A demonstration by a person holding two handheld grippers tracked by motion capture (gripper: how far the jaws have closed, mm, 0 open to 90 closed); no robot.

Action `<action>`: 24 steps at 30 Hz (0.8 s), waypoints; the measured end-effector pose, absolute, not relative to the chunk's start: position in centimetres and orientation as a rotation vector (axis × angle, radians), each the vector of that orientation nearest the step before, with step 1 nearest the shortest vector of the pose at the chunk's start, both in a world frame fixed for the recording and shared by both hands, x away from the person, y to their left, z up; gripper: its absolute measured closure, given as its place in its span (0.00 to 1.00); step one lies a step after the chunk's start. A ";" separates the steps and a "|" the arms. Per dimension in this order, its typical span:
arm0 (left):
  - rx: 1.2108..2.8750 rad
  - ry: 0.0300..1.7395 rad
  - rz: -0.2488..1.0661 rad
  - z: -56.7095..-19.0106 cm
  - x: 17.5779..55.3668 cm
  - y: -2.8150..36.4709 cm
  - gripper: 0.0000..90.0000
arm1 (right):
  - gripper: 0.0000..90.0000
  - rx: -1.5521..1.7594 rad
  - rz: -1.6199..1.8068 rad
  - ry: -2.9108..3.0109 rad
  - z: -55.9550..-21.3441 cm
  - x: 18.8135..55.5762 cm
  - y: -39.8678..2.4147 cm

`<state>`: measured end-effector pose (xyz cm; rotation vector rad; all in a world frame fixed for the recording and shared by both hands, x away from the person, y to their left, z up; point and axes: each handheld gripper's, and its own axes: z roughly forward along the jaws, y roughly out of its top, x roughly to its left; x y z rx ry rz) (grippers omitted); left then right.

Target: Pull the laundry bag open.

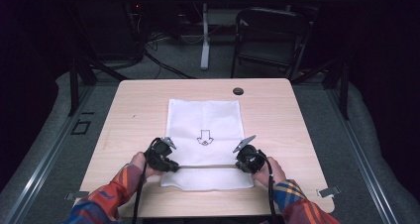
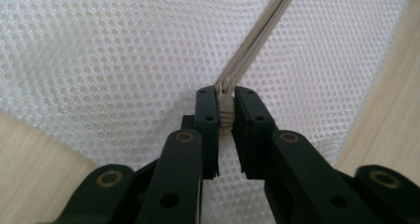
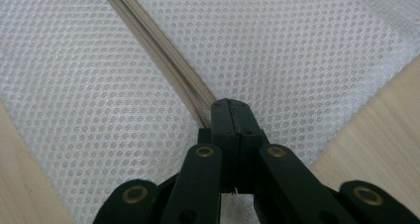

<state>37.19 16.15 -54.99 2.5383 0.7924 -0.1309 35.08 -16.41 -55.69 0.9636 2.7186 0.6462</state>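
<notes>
A white mesh bag (image 1: 205, 140) lies flat mid-bench (image 1: 277, 110), its zipper (image 1: 205, 166) running across the near end. The left claw (image 2: 226, 112) is pinched on the zipper pull (image 2: 226, 116); the right claw (image 3: 231, 116) is clamped tight at the zipper's other end, seemingly on the tape. A skewed tug could slip the small pull free or bunch the mesh — jamming the teeth. What the right claw actually grips is hidden between its jaws.

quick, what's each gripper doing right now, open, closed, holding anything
Left gripper: closed on the zipper pull of the white mesh bag.
Right gripper: closed at the other end of the zipper, apparently pinching it.
</notes>
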 end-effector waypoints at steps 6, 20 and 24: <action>2.525 0.820 -0.137 -54.9 37.1 16.9 0.90 | 1.00 0.970 0.651 2.715 -55.7 35.1 -16.5; 2.494 0.888 -0.116 -54.5 37.0 18.7 0.90 | 1.00 0.978 0.650 2.713 -55.7 35.1 -16.5; 2.485 0.905 -0.085 -54.4 36.8 19.2 0.90 | 1.00 0.978 0.649 2.712 -55.7 35.1 -16.5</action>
